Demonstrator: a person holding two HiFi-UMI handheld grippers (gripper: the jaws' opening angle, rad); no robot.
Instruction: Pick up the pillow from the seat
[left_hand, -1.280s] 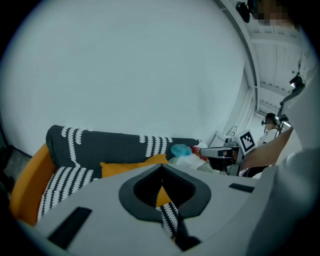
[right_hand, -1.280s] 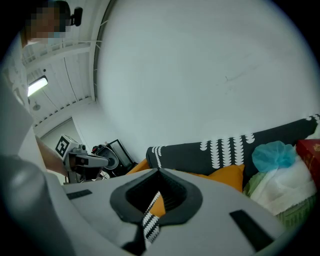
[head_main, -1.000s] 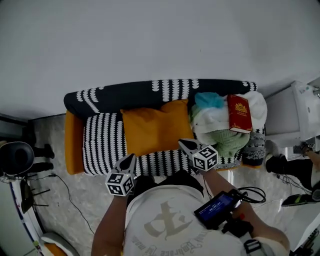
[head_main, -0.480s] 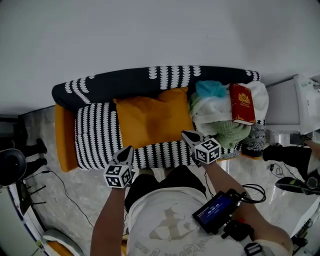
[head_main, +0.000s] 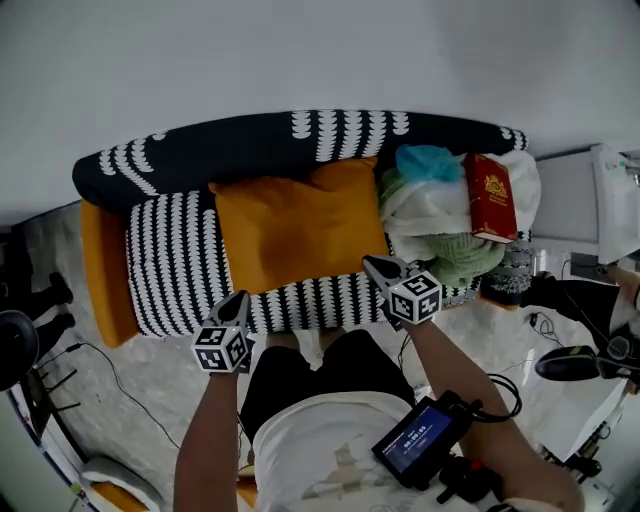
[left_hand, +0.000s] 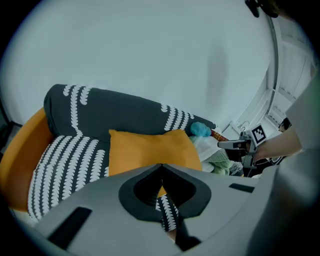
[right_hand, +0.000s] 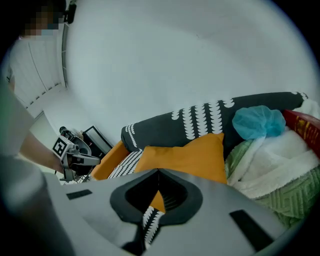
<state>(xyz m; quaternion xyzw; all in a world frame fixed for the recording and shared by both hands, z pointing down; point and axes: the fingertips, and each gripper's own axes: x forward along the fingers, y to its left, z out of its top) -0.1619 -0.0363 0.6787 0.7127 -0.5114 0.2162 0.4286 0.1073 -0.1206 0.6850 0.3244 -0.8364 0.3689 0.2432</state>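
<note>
Nearest the camera, a lit screen (head_main: 415, 440) is showing beside the person's right arm. Just beyond it, both hands are holding their tools out toward the sofa (head_main: 170, 285).

The left gripper (head_main: 241, 297) is pointing down at the front edge of the striped seat, off the pillow's left corner. Its jaws are pressing together tip to tip, gripping nothing. The right gripper (head_main: 372, 262) is hovering at the seat's front edge, near the pillow's right corner. Its jaws are likewise meeting at the tips and carrying nothing. Both are stopping short of the pillow and not touching it.

The orange pillow (head_main: 300, 235) is lying on the middle of the seat, its far edge resting against the dark backrest (head_main: 250, 150). Just to its right, a pile of blankets (head_main: 440, 225) is filling the sofa's end. A red book (head_main: 492, 197) is lying on top of the pile, and a teal bundle (head_main: 428, 162) is sitting at the pile's far side. The orange armrest (head_main: 100, 265) is closing the left end. A plain wall (head_main: 320, 50) is rising behind.
</note>
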